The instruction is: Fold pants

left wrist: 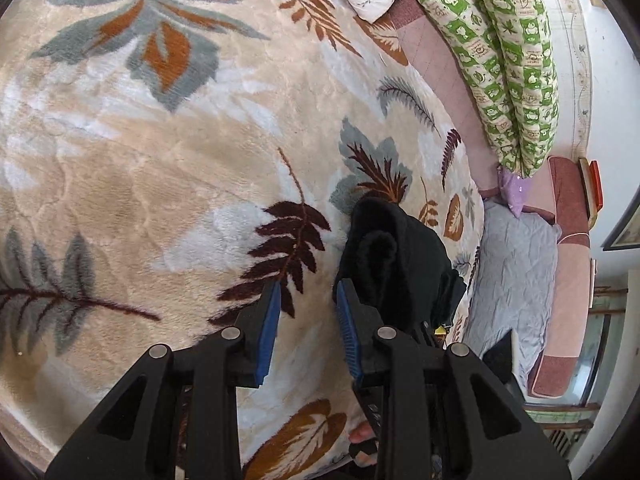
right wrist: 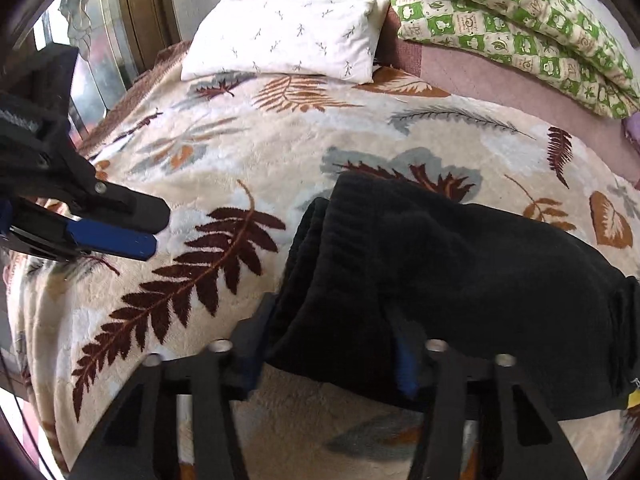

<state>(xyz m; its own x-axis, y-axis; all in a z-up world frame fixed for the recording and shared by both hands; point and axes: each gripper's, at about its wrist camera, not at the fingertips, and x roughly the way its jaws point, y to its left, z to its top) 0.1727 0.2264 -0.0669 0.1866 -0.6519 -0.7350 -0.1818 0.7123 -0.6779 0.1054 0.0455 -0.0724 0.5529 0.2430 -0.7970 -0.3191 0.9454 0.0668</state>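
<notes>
The black pants lie folded in a thick bundle on the leaf-patterned blanket. My right gripper has its jaws wide apart around the near left end of the bundle, the fabric lying between the blue pads. My left gripper is open and empty, just left of the bundle, above the blanket. In the right wrist view the left gripper comes in from the left, apart from the pants.
A white pillow lies at the head of the bed. A green patterned quilt lies along the far right side, also in the left wrist view. A grey sheet and the pink bed edge are on the right.
</notes>
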